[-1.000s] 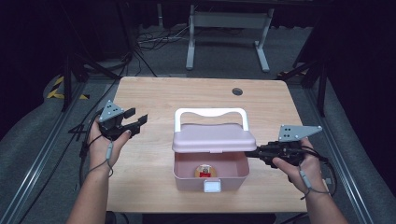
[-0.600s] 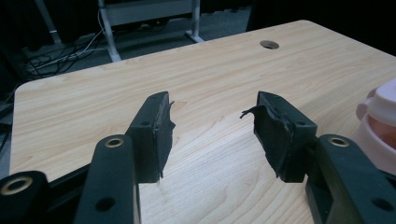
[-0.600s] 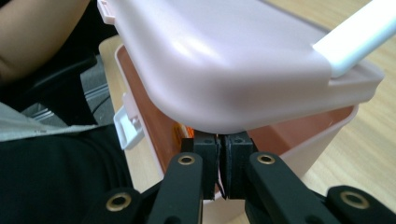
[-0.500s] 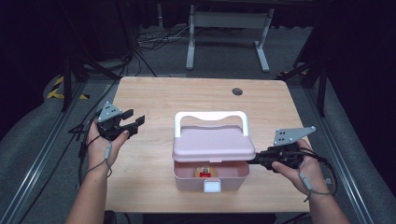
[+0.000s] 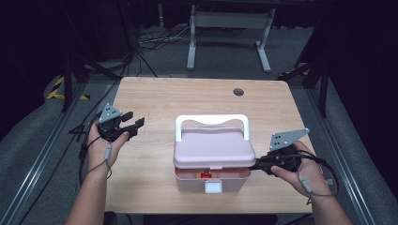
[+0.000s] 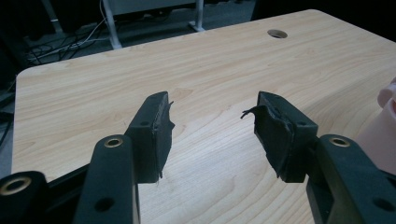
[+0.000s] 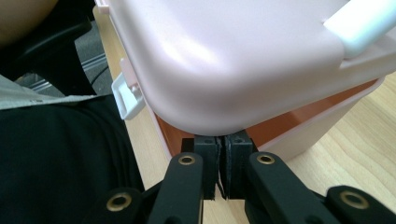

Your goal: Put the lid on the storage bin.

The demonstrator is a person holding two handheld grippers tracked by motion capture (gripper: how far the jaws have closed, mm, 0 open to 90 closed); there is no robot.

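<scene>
A pink plastic box with a white handle stands at the table's front middle. Its lid is tilted up a little at the front, and a small red item shows in the gap. A white latch sits on the front wall. My right gripper is shut, its tips tucked under the lid's right edge, above the base; the jaws press together with nothing between. My left gripper hovers open over bare wood at the left, apart from the box.
The wooden table has a round cable hole at the back right. Behind the table stands a grey metal frame, with cables on the floor. A dark-clothed lap shows in the right gripper view.
The lid has come down from a wider opening, and my right gripper has lowered with it at the lid's right edge. The left gripper has barely moved.
</scene>
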